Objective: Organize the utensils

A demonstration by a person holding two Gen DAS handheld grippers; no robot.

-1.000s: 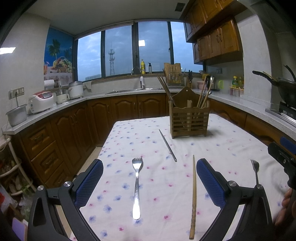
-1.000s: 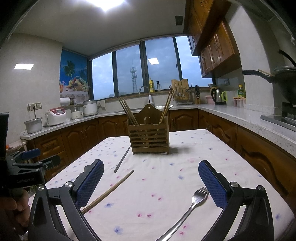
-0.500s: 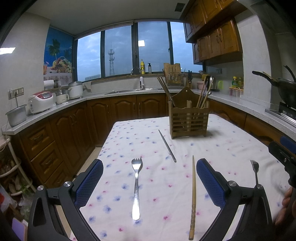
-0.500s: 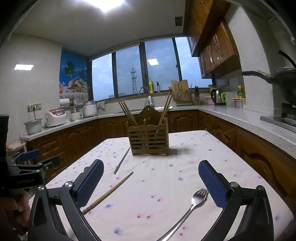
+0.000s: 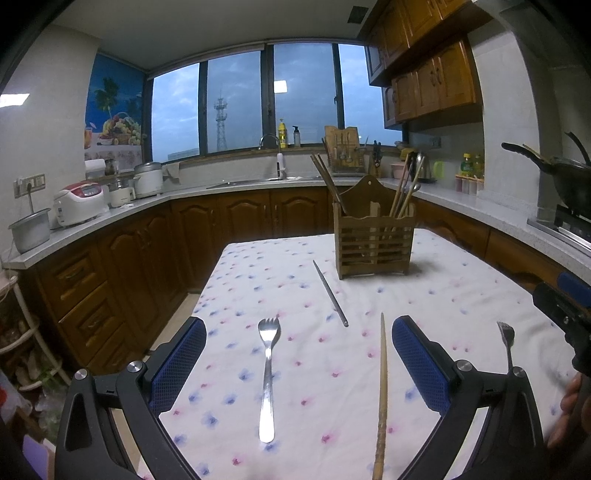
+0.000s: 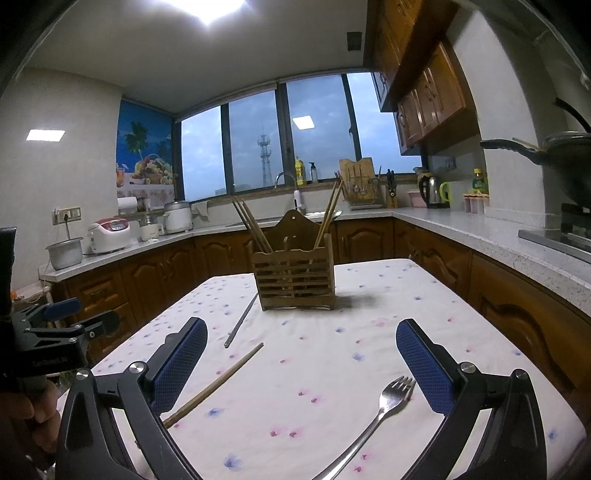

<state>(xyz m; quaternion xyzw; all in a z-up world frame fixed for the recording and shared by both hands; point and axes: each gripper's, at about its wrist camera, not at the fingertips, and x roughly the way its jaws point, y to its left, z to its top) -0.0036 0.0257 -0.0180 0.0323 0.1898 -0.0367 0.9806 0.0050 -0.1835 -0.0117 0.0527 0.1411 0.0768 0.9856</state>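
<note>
Nearest, the left gripper (image 5: 299, 363) hangs spread wide over a shiny steel fork (image 5: 267, 376) and a tapered wooden chopstick (image 5: 381, 398); the right gripper (image 6: 301, 363), equally spread, frames a second fork (image 6: 373, 424). Beyond lies a thin metal chopstick (image 5: 330, 293), then the slatted wooden holder (image 5: 373, 243) on the floral tablecloth (image 5: 461, 291).

Dim, bluish indoor light from ceiling panels (image 6: 221, 9); dusk windows (image 5: 240, 107); soft shadows; heavy fisheye bending, black vignetted corners; sharp focus.
</note>
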